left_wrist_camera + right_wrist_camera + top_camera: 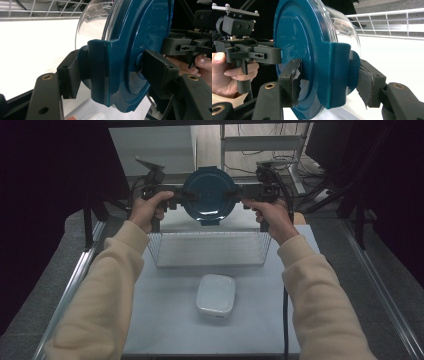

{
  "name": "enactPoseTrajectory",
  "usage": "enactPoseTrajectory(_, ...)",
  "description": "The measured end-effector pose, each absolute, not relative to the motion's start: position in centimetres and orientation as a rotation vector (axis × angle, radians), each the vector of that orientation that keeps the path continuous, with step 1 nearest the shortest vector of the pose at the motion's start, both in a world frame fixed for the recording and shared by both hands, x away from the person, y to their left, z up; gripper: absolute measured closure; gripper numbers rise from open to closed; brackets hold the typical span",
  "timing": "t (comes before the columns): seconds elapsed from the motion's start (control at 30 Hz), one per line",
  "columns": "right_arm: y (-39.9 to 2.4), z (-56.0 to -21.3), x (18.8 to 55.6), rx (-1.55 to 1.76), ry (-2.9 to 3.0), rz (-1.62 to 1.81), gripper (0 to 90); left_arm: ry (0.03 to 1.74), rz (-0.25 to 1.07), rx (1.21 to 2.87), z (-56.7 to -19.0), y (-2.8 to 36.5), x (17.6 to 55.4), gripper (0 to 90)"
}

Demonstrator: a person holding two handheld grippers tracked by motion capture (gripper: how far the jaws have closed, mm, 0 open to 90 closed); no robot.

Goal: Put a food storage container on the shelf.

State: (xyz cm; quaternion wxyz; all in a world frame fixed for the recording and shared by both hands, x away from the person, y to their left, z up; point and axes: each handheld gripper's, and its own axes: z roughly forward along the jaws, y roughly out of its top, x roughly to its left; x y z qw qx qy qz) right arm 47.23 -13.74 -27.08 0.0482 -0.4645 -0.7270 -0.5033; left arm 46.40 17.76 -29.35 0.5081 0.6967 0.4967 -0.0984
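Item: teal-lidded glass bowl [209, 195], raised over the wire basket [210, 251], lid facing the high camera. My left gripper [181, 196] pinches its left clip tab [100, 72]; my right gripper [239, 195] pinches the opposite tab [337, 72]. Gripper views add the clear glass body [344, 27]. High view adds a white lidded box [216, 296] on the worktop [165, 320].

Cream long sleeves [107, 285]; black fingers [68, 75] with brass-ringed screw holes.

Grey floor [45, 270], dark curtains [50, 170]
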Motion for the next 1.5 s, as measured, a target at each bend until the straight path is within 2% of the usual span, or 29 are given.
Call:
enactPoseTrajectory(0.63,-13.7,-29.4,49.0,-1.448,-2.151,-1.483,40.4,1.256,-0.275,1.65,-31.3,17.8,47.4,35.1)
enactPoseTrajectory(1.5,-14.1,-31.2,51.7,-1.563,-1.936,-1.427,35.3,1.328,-0.343,1.501,-33.1,17.8,49.7,31.7)
